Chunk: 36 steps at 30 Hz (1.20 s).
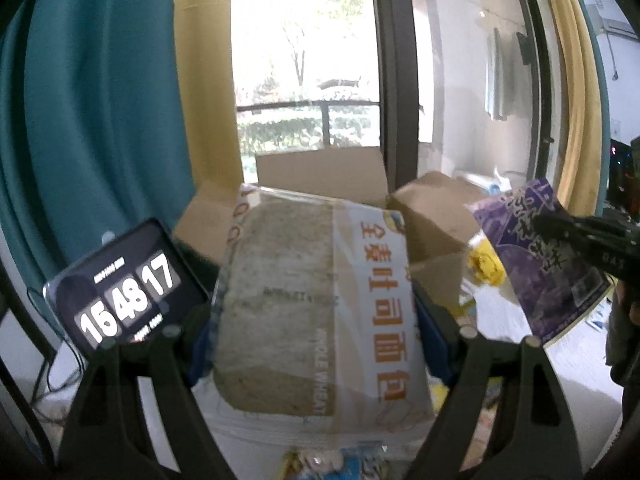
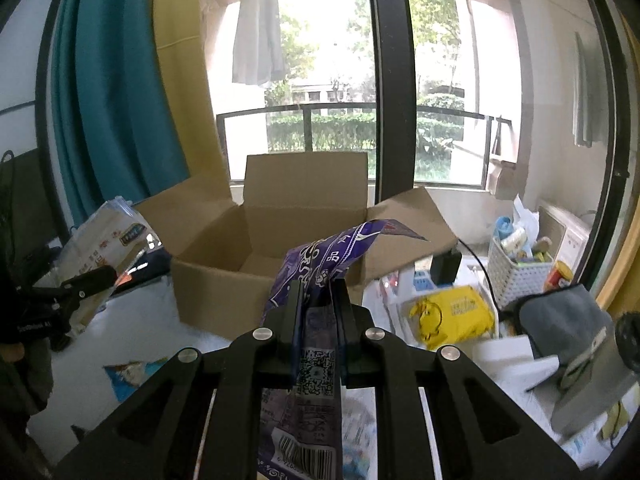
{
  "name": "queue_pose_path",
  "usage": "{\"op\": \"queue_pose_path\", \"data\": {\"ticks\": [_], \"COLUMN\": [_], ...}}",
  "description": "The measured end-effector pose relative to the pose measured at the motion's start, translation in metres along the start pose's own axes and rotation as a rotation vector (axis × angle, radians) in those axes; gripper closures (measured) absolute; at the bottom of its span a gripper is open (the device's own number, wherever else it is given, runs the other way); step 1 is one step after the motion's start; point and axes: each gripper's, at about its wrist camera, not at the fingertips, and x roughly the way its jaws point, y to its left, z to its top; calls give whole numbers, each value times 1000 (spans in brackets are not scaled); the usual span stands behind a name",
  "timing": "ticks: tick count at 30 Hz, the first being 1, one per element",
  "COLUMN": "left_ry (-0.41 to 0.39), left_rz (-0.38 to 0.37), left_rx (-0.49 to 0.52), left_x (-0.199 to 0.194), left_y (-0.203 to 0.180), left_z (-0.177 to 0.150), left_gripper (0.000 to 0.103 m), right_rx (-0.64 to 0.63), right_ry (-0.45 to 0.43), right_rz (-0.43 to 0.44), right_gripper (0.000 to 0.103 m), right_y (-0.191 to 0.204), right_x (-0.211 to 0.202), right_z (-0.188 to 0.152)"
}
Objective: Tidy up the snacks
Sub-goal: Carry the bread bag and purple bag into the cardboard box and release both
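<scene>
My left gripper [image 1: 318, 320] is closed wide on a clear bag of whole wheat bread [image 1: 288, 304], with a blue pad pressing on each side. The bag is held in the air in front of an open cardboard box [image 1: 320, 172]. My right gripper [image 2: 318, 292] is shut on a purple snack packet [image 2: 320, 256], which droops forward just before the box [image 2: 272, 240]. The box interior looks bare where it shows. Each wrist view catches the other gripper: the right one [image 1: 592, 240] with the purple packet [image 1: 536, 264], the left one [image 2: 80, 284] with the bread bag [image 2: 104, 240].
A phone showing a clock [image 1: 124, 288] stands left of the box. A yellow packet [image 2: 452, 316], a white basket of items [image 2: 520, 272] and a grey cap [image 2: 568, 320] lie to the right. A blue packet [image 2: 132, 372] lies on the white table. Window and curtains stand behind.
</scene>
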Motion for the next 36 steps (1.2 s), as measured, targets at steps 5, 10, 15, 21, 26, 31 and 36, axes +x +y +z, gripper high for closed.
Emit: {"op": "queue_pose_path", "data": {"ticks": [5, 10, 15, 21, 26, 31, 36], "left_ry": [-36, -61, -64, -54, -27, 23, 33], "left_rz": [17, 29, 25, 40, 50, 30, 26], "left_rx": [-15, -24, -34, -24, -41, -74, -99], "left_x": [15, 34, 56, 87, 113, 141, 145], "left_y": [10, 18, 24, 25, 26, 31, 35], "left_z": [17, 31, 38, 44, 46, 49, 54], "left_gripper": [20, 20, 20, 20, 20, 9, 5], "right_rx": [-8, -20, -26, -21, -2, 5, 8], "right_ry": [-22, -49, -74, -86, -89, -90, -60], "right_rz": [-9, -12, -20, -23, -23, -30, -34], "right_gripper": [88, 88, 88, 88, 88, 88, 88], "right_y": [-8, -11, -13, -18, -20, -19, -19], "right_x": [23, 42, 64, 95, 116, 135, 157], "right_z": [14, 30, 47, 61, 69, 75, 75]}}
